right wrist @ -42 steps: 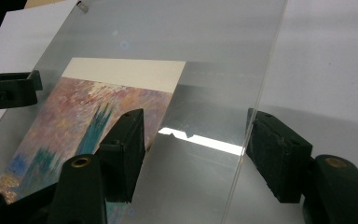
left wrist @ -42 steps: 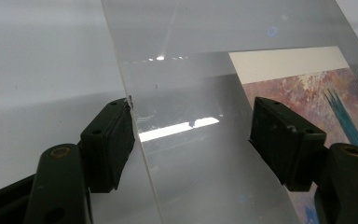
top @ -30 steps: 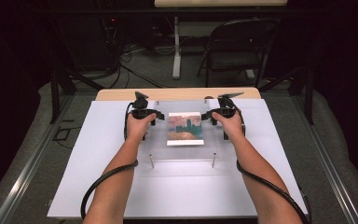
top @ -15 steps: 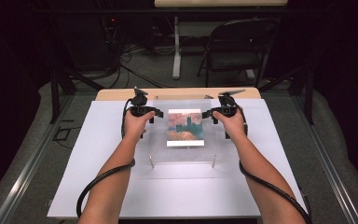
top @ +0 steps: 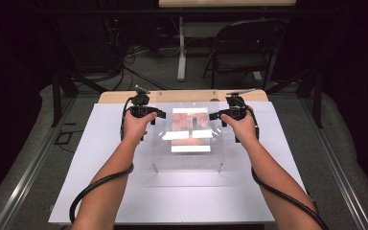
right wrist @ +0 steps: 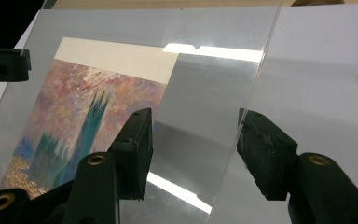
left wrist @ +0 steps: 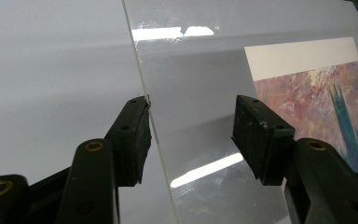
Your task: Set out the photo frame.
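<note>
Two tongs, left (top: 159,115) and right (top: 212,116), straddle opposite edges of the clear acrylic sheet (top: 187,153) over the painted print (top: 190,125) on the bench (top: 96,191); jaws parted, gripping nothing. Risk: uneven closure could skew the sheet.

One clear panel (top: 188,143), one painting (top: 190,123).

Bare forearms, no sleeves. Left gripper (left wrist: 191,135) and right gripper (right wrist: 193,149): black jaws, brass-ringed screw holes, chunky scuffed pads (left wrist: 133,140); black cables (top: 96,187) trailing.
</note>
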